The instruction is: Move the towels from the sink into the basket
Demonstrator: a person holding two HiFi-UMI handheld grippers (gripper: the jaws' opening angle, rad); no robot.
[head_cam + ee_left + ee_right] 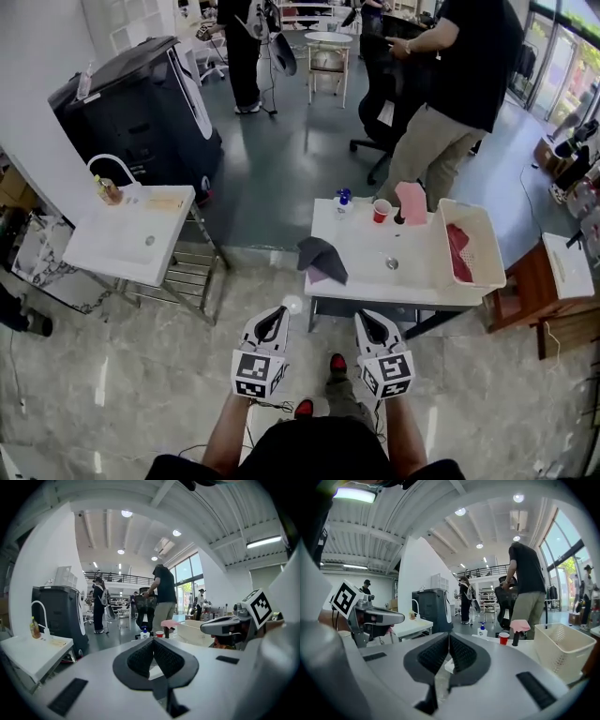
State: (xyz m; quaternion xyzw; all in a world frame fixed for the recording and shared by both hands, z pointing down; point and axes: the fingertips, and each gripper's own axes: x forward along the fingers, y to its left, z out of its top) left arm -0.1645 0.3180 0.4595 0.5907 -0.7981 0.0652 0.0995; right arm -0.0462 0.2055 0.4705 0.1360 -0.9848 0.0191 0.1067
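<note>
Glossy grey workshop floor (pixel 141 375) lies before a white sink tabletop (pixel 361 234); the left tool (pixel 280 312) and right tool (pixel 366 319) are each pinched together, empty, short of it. One dark grey towel (pixel 322 256) hangs off the tabletop's near-left edge, and a pink towel (pixel 411 201) drapes the black tap (pixel 400 217). A careless reach might drag the grey one to the floor or topple the red cup (pixel 382 211). A cream plastic basket (pixel 483 234), red cloth (pixel 457 253) inside, sits at the right end.

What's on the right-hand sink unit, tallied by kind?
Towels: 3 (grey towel, pink towel, red towel)
Red cup: 1
Pump bottle: 1
Basket: 1
Total: 6
</note>
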